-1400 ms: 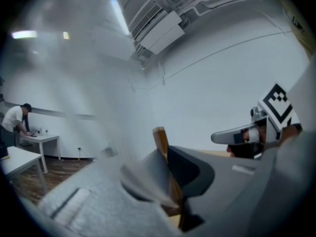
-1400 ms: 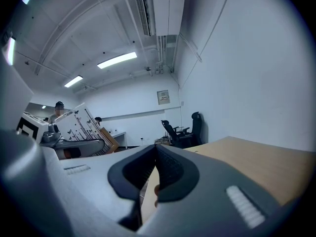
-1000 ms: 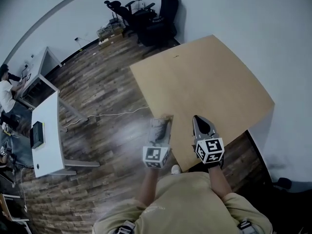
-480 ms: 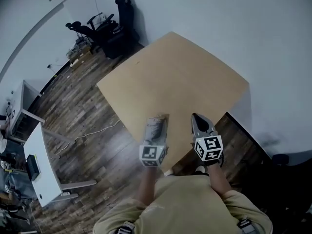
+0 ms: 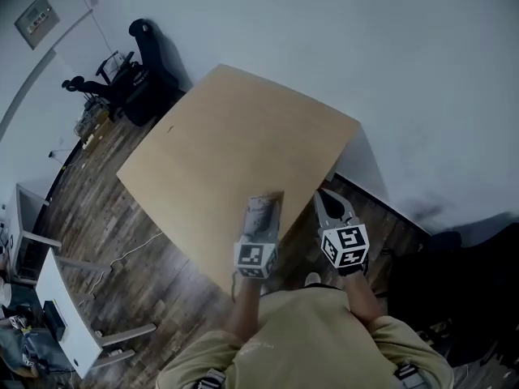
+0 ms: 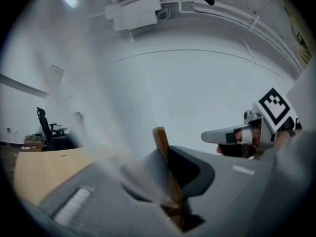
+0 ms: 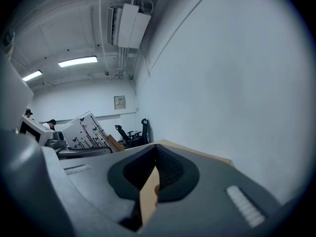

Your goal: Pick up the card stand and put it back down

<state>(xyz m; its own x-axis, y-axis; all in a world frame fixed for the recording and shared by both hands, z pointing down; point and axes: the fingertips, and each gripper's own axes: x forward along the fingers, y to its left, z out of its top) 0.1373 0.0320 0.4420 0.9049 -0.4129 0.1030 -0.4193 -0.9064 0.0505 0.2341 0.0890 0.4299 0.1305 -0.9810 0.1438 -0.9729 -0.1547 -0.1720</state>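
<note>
The card stand (image 5: 268,202), a thin wooden strip with a pale translucent sheet, is clamped in my left gripper (image 5: 263,207) above the near corner of the tan table (image 5: 235,136). In the left gripper view the wooden strip (image 6: 160,144) stands upright between the jaws of the left gripper (image 6: 170,186), and the sheet is blurred. My right gripper (image 5: 326,197) hovers just to the right, past the table's edge and over the floor, with its jaws together and nothing in them. It shows as a grey beak (image 6: 217,136) in the left gripper view. The right gripper (image 7: 154,157) points along the table (image 7: 197,154) towards the wall.
A white wall runs behind the table. Black office chairs (image 5: 134,63) stand at the far left. A white desk (image 5: 61,298) and a cable (image 5: 122,258) on the wood floor lie to the left. A dark object (image 5: 466,290) sits at the right.
Both grippers have swung to the right along the table's near edge, and the table and chairs slid left in view. The stand stays clamped in the left gripper.
</note>
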